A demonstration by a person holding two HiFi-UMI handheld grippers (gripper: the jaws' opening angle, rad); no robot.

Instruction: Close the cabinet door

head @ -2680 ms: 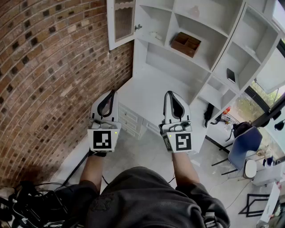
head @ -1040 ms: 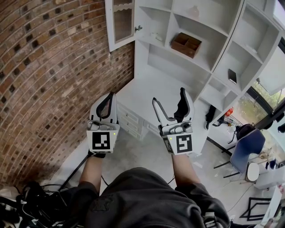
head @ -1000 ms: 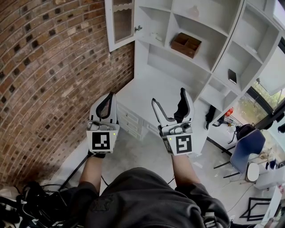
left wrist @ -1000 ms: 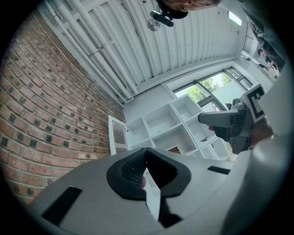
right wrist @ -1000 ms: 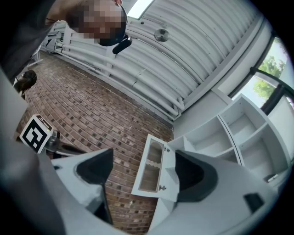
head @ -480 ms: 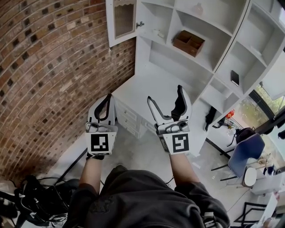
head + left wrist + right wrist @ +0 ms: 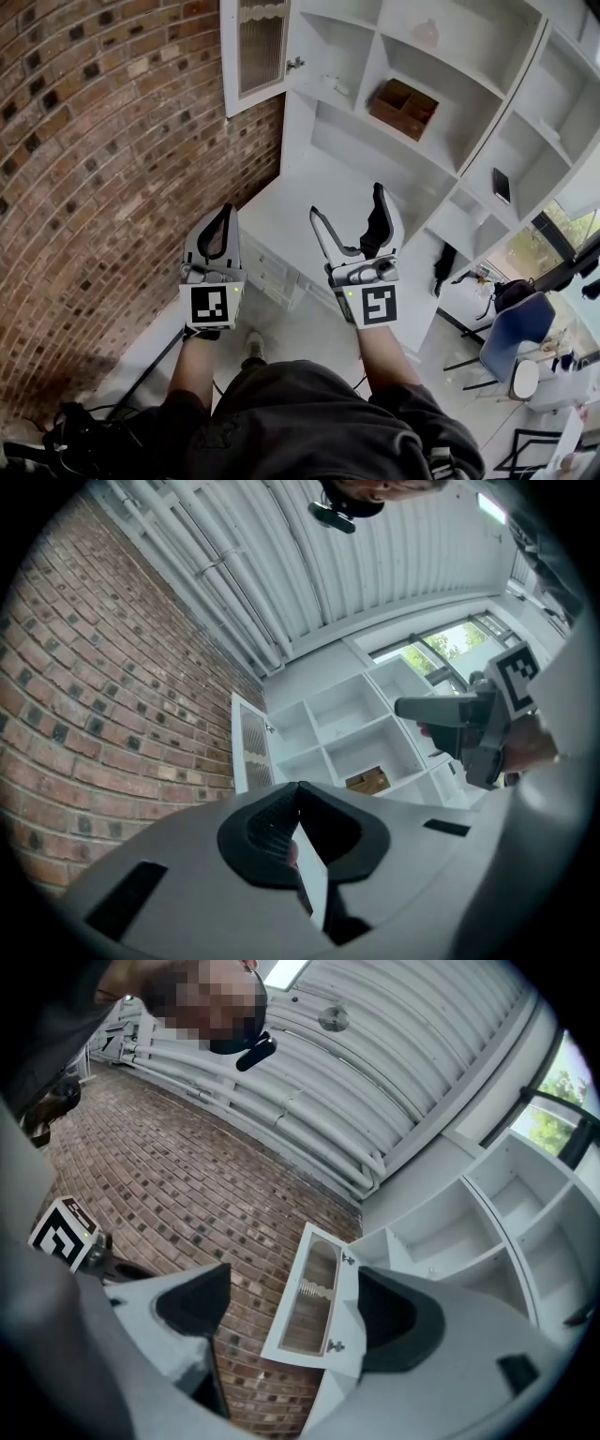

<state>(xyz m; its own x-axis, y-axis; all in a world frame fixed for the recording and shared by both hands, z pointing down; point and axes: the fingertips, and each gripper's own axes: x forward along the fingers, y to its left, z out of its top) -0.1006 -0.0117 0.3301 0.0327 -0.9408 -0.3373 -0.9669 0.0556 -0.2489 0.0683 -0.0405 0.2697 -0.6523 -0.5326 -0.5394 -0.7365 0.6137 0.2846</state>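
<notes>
A white cabinet door (image 7: 255, 49) with a mesh panel stands swung open against the brick wall, at the top left of the white shelf unit (image 7: 441, 103); it also shows in the right gripper view as the door (image 7: 314, 1302) with a small knob, and in the left gripper view as the door (image 7: 251, 754). My right gripper (image 7: 352, 217) is held up below the shelves, open, with nothing between its jaws. My left gripper (image 7: 222, 225) hangs beside it to the left, shut and empty. Both are well below the door and apart from it.
A brown wooden box (image 7: 403, 106) sits on a shelf. A white counter with drawers (image 7: 281, 234) runs below the shelves. The brick wall (image 7: 103, 169) fills the left. A blue chair (image 7: 511, 328) stands at the right; cables (image 7: 66, 441) lie on the floor at the lower left.
The right gripper has gone from shut to open and risen slightly. The view has tilted up and closer to the shelves. The left gripper stays shut.
</notes>
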